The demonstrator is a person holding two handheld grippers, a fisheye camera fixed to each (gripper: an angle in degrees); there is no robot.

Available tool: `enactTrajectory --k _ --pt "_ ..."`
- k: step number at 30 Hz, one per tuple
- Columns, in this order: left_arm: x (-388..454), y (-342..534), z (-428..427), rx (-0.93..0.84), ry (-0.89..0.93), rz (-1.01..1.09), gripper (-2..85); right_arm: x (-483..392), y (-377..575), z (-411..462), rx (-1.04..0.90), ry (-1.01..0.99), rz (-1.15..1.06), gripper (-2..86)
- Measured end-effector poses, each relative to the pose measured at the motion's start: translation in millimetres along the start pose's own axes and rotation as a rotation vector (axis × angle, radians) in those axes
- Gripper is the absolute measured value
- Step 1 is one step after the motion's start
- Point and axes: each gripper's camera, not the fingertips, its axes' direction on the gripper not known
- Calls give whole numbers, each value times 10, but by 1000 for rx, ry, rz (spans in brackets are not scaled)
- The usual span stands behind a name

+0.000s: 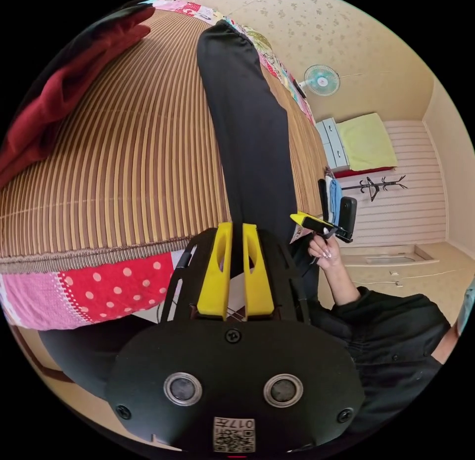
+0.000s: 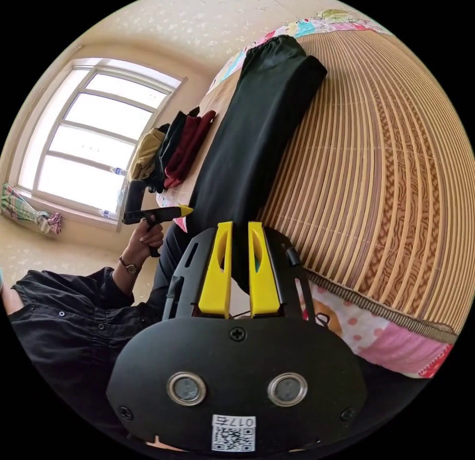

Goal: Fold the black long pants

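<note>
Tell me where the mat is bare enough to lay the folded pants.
Bare striped bamboo mat lies beside the black long pants, out to its woven edge. In the left gripper view, mat between pants and dark red garment is also free. The pile of folded clothes is crowded.

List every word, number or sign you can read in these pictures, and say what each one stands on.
White sticker on the left gripper: a square code and a short line of characters, upside down and too small to read surely.
Second sticker on the right gripper: the same, not readable.
Black pants, striped mat, patterned quilt: no text.
</note>
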Motion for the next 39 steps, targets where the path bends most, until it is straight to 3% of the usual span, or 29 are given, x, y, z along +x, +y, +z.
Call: enactTrajectory --k 8,13,19,24,28,33,39 --pt "-156 523 214 -63 39 -3 43 198 453 -104 -27 -146 30 56" --pt "-258 749 84 129 78 63 78 271 533 -244 5 -160 -19 77" --pt "-349 747 319 106 185 58 80 383 459 -128 34 -374 59 101" --pt "-149 886 455 111 102 81 85 261 524 -179 42 -372 42 125" --pt "-451 870 560 107 297 -5 73 319 485 -170 10 -401 77 105" --pt "-411 1064 582 90 299 -3 50 243 572 -193 -9 -378 67 51" --pt "-88 1615 184 228 551 139 43 -45 999 -660 142 -656 -84 38"
